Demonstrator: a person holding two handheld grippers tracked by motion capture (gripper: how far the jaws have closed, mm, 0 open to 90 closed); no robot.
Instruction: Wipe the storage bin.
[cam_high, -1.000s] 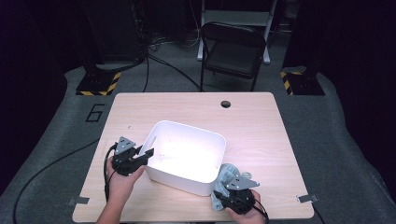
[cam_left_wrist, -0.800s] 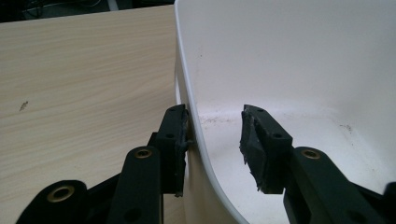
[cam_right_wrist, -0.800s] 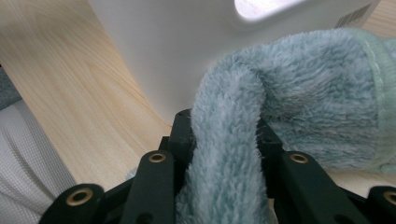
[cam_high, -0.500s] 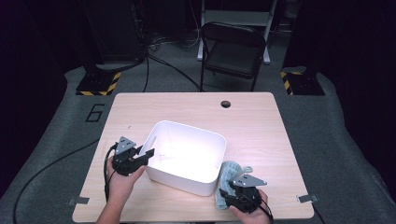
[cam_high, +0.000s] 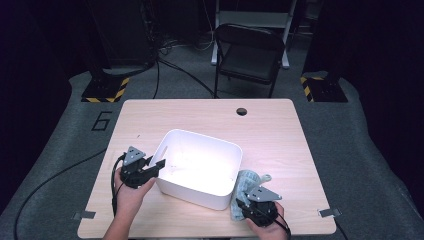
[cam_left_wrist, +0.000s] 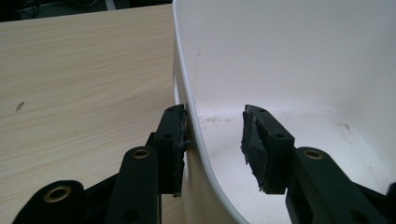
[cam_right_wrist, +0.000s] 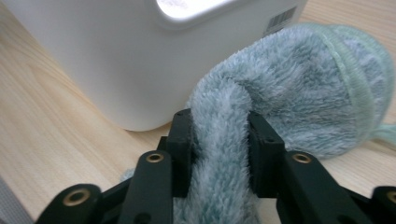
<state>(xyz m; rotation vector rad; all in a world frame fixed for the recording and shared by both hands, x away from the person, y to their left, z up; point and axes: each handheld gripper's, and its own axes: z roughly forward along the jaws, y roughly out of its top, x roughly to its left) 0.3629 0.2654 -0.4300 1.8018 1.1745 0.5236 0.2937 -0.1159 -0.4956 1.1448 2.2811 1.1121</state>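
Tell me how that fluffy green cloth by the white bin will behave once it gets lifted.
The cloth is probably floppy: its pile bulges around the right gripper, whose jaws have just been closing on a fold of it. It looks light for its bulk and will likely drape. The plush surface should resist slipping, though its loose end may brush the white bin.

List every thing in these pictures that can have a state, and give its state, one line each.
white bin: upright on the table, nothing visible inside.
fluffy towel: bunched beside the bin, one fold pinched.
left gripper: jaws astride the bin's wall, inner pad off it.
right gripper: jaws have just been closing, shut on the towel.
folding chair: unfolded, seat bare.
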